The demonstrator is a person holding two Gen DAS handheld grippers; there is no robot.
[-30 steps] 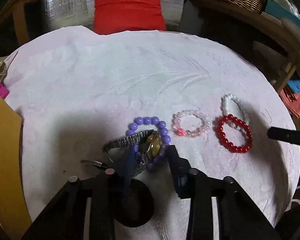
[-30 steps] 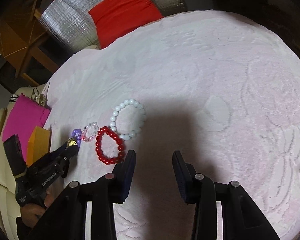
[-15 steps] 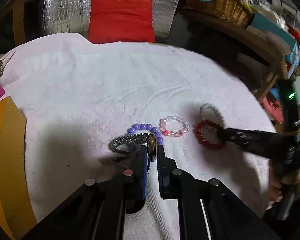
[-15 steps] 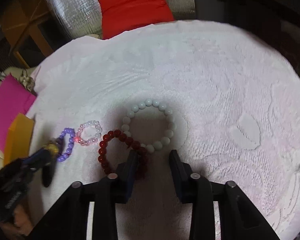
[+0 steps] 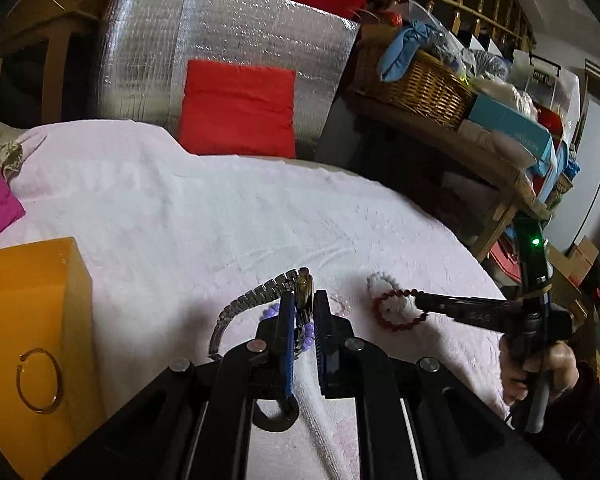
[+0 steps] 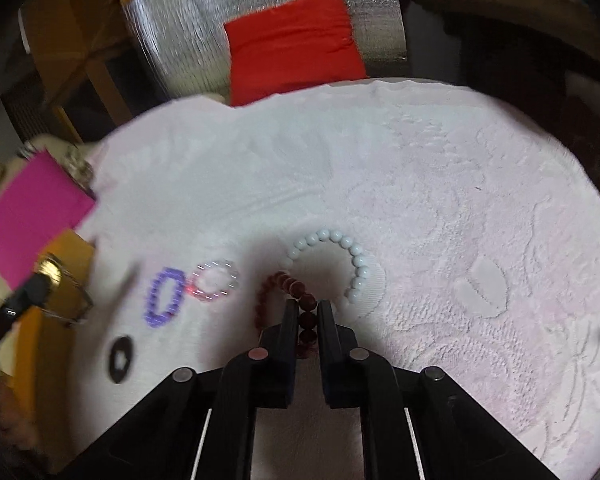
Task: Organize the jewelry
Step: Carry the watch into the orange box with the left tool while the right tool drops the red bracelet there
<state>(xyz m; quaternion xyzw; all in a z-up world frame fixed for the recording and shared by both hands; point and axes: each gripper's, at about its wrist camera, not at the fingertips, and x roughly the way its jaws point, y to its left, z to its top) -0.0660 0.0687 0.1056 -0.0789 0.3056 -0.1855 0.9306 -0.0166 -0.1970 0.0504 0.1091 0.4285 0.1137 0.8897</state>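
My left gripper (image 5: pixel 303 300) is shut on a metal wristwatch (image 5: pixel 302 285) and holds it above the pale pink cloth (image 5: pixel 220 220); its steel band (image 5: pixel 244 304) hangs to the left. The watch also shows at the left in the right wrist view (image 6: pixel 52 276). My right gripper (image 6: pixel 305 310) is shut on a red bead bracelet (image 6: pixel 296 292), also seen in the left wrist view (image 5: pixel 396 308). A white bead bracelet (image 6: pixel 340 256), a pink one (image 6: pixel 214 280) and a purple one (image 6: pixel 165 296) lie on the cloth.
An orange box (image 5: pixel 24 320) with a gold bangle (image 5: pixel 40 380) in it stands at the left. A magenta card (image 6: pixel 32 216) lies beyond it. A black ring (image 6: pixel 120 358) lies on the cloth. A red cushion (image 5: pixel 236 108) and a wicker basket (image 5: pixel 412 80) stand behind.
My left gripper has lifted the watch off the cloth and clear of the purple bracelet. My right gripper has closed on the red bracelet.
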